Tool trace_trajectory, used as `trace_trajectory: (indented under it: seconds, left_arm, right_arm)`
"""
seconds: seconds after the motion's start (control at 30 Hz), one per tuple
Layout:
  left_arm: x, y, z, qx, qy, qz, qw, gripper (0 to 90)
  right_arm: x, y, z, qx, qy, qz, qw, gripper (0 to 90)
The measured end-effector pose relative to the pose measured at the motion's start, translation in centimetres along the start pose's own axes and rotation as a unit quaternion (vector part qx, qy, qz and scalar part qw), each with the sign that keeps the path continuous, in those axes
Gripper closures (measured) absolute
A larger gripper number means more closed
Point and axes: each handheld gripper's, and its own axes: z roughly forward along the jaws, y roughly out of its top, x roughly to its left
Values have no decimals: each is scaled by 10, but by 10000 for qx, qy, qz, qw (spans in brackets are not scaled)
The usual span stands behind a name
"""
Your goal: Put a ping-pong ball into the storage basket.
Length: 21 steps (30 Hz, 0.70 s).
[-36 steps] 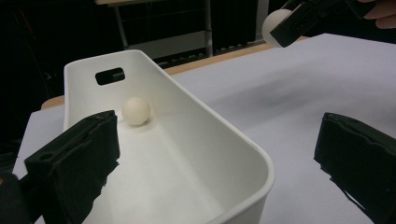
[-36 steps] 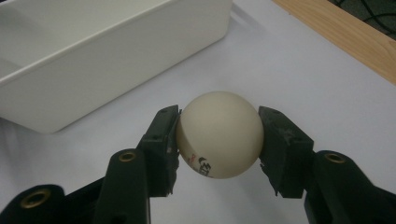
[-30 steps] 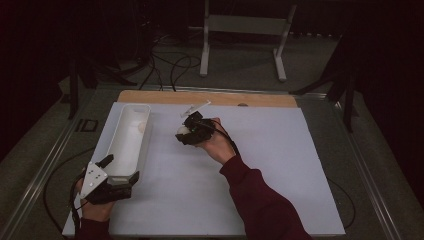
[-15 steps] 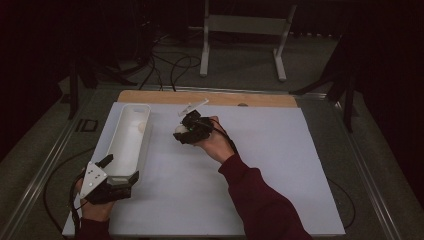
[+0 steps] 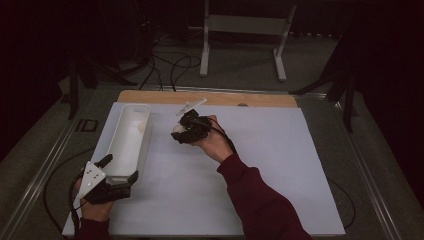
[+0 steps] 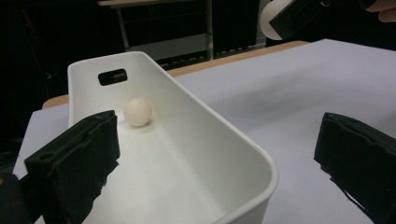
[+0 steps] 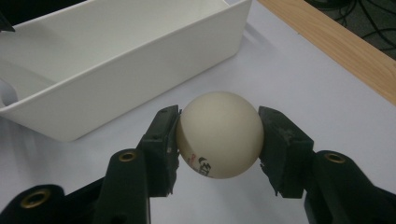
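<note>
White table-tennis ball (image 7: 219, 134) clamped between both pads of the right gripper (image 7: 219, 140), pressed at 9 and 3 o'clock on its sides, dark printed lettering at its 6 o'clock. Held clear above the white table sheet (image 5: 260, 165), just beside the long wall of the white plastic bin (image 7: 116, 70), which lies toward 10 o'clock from the ball in the right gripper view. In the high view, right gripper (image 5: 182, 132) at 3 o'clock of the bin (image 5: 125, 145), near its far end. Second table-tennis ball (image 6: 137, 112) resting inside the bin (image 6: 196, 135), near the end wall with the handle slot. Left gripper (image 6: 219, 172) spread wide, gripping nothing, straddling the bin's near end with the rim between its jaws; seen in the high view (image 5: 117, 180) at 6 o'clock of the bin. Wooden table edge (image 5: 210, 97) at 12 o'clock beyond the sheet.
</note>
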Motion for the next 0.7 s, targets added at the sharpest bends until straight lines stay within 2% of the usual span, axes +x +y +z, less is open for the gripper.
trace_trajectory:
  seconds: [0.7]
  left_arm:
    - [0,0,0,20,9,24,10000,9]
  right_arm:
    - [6,8,1,-57,45,-69,9999,499]
